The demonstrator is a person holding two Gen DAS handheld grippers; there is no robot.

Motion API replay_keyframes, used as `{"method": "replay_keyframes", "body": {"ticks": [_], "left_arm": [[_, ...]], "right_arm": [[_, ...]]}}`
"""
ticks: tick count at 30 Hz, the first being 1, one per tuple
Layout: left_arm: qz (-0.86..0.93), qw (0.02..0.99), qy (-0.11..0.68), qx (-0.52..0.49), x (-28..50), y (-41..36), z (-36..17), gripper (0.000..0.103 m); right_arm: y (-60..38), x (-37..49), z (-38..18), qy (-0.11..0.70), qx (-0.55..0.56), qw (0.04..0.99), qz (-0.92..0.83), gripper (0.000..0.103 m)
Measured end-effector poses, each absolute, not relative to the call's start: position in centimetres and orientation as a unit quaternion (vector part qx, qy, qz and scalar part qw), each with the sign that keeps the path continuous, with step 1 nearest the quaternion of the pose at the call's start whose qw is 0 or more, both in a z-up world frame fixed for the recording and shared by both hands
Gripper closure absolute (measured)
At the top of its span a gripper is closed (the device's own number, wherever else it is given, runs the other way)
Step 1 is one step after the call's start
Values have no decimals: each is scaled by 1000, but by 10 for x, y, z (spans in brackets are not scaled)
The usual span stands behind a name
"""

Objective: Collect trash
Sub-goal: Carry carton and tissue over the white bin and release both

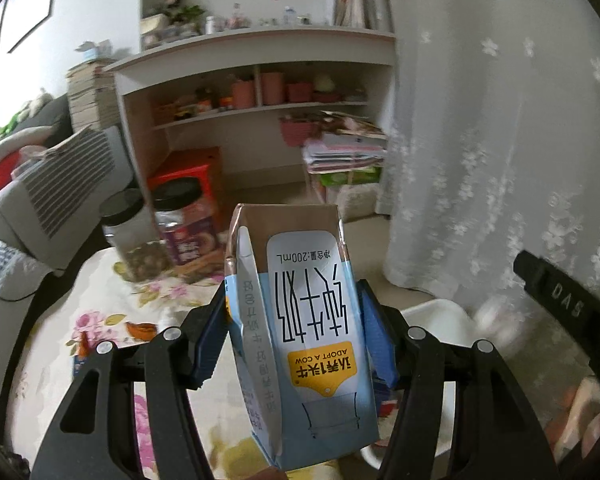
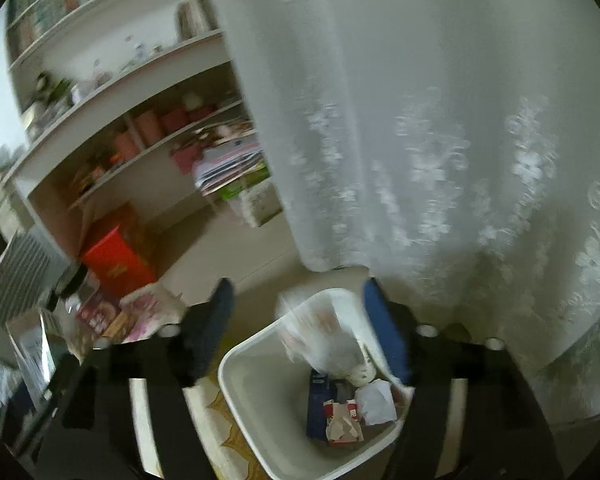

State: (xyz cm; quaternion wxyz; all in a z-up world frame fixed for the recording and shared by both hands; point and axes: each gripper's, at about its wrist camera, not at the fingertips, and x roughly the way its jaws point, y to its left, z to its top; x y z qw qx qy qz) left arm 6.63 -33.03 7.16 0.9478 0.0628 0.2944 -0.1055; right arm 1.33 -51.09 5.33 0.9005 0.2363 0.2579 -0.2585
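White bin (image 2: 252,364) shows its trash only beneath wide, empty right tongs (image 2: 300,332); left tongs (image 1: 296,340) clamp milk carton (image 1: 300,320).

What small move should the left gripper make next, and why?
Probably carry the blue-and-white milk carton, clamped in the left gripper, over the white plastic bin and release it; the right gripper is open above the bin.

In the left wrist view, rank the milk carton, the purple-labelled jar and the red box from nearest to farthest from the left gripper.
1. Milk carton: clamped in the left gripper.
2. Purple-labelled jar: ahead, to the left, on the floral cloth.
3. Red box: behind the jar, under the shelves.
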Motion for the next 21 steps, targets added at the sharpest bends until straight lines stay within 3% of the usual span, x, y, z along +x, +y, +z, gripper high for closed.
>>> {"method": "replay_keyframes", "body": {"ticks": [7, 11, 14, 21], "left_arm": [[-141, 937, 311, 78, 62, -374, 61, 43], [-166, 926, 329, 81, 60, -392, 53, 42], [-193, 914, 349, 72, 61, -404, 49, 23], [-218, 896, 384, 53, 65, -407, 44, 22]], "right_arm": [[-544, -8, 59, 228, 273, 884, -302, 13], [-558, -18, 59, 217, 292, 876, -317, 12], [-564, -21, 60, 211, 298, 873, -324, 11], [-563, -23, 64, 204, 286, 872, -340, 8]]}}
